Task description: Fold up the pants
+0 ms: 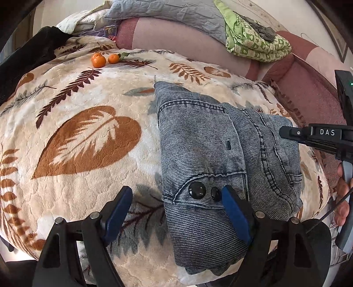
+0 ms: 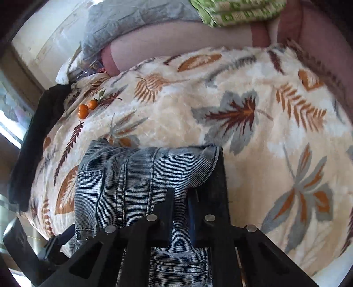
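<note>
Blue-grey striped denim pants (image 1: 203,141) lie folded into a thick bundle on a leaf-patterned blanket (image 1: 88,136). My left gripper (image 1: 177,209) is open low over the bundle's near left edge. Its right blue pad (image 1: 236,212) sits on the denim beside two black buttons (image 1: 197,189), and its left pad hangs over bare blanket. My right gripper (image 2: 181,196) is shut on a raised fold at the right side of the pants (image 2: 132,176), with fabric pinched between its black fingers. In the left wrist view my right gripper (image 1: 286,132) comes in from the right edge.
Two tangerines (image 1: 98,60) lie at the blanket's far left. A black garment (image 1: 26,55) drapes the left edge. Behind are a pink sofa back (image 1: 176,37), a grey quilt (image 1: 165,13) and a folded green cloth (image 1: 253,42). A person's hand (image 1: 342,198) holds the right gripper.
</note>
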Available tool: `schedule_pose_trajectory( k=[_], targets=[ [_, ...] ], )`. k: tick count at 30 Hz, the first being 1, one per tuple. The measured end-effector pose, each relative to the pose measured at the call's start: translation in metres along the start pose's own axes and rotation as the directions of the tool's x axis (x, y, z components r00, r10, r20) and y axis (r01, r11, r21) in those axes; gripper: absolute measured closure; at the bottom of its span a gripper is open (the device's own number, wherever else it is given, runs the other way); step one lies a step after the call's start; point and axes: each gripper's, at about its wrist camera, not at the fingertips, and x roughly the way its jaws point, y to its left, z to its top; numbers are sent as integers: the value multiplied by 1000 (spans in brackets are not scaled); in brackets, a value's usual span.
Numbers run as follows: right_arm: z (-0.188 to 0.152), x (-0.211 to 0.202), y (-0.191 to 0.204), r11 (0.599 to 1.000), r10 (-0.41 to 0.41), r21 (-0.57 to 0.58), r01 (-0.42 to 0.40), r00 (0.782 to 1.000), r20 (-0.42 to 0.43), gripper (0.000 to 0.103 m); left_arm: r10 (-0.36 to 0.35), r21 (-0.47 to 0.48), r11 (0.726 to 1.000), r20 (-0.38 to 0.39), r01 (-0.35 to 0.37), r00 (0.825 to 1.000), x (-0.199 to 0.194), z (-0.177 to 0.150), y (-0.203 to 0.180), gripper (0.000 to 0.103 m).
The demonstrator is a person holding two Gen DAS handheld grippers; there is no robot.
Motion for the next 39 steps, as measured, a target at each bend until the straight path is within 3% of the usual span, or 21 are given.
schedule_pose_trajectory(
  k=[3,5,9,13,15,17,20,22,25,27,30,32,34,36,39],
  targets=[
    [-8,29,-1,995,-90,-54,86,993,-77,91,9,10,1000,10,-10,1000,1,1,-2,18],
    [-21,50,-8,994,-103,-46,98,986,-128,92,10,7,1000,10,-10,1000,2,0,-3,16],
    [-18,28,0,987,-144,-77,138,987,-74,90,26,19,999,25,-26,999,-1,-1,-3,15],
    [-16,-12,-2,994,-98,-48,98,995,9,84,45,38,998,33,-47,998,-1,-1,-5,15],
    [-23,-27,-1,999,-24,-32,25,999,31,83,48,39,998,33,-49,998,-1,-1,-6,15],
    [-36,-25,-3,999,38,-14,-38,999,-3,82,48,38,998,33,-49,998,-1,-1,-6,15],
    [-63,26,-22,999,33,27,-29,980,-194,79,38,38,999,24,-39,999,0,-2,-5,15],
    [-65,24,-37,990,106,107,-90,982,-158,79,40,34,999,35,-42,999,-2,-3,-5,15],
    [-64,23,-24,999,41,38,-35,984,-172,79,25,14,1000,51,-26,998,-9,-1,-2,15],
    [-66,23,-15,1000,2,-15,-5,988,-157,78,19,0,1000,102,-20,995,-20,-1,0,15],
    [-69,23,-15,1000,5,-8,-6,991,-134,77,52,-20,999,195,-49,979,-36,0,3,15],
    [-70,23,-17,1000,18,-1,-18,992,-124,77,55,-16,998,159,-54,986,-29,1,5,15],
    [-70,21,-22,1000,23,1,-23,992,-125,77,70,35,997,5,-70,998,1,-5,0,10],
    [-70,20,-23,1000,23,5,-22,992,-128,77,78,9,997,24,-78,997,1,-7,0,8],
    [-67,12,-20,1000,12,19,-10,993,-118,75,96,52,994,42,-98,995,-2,-7,-4,8]
  ],
)
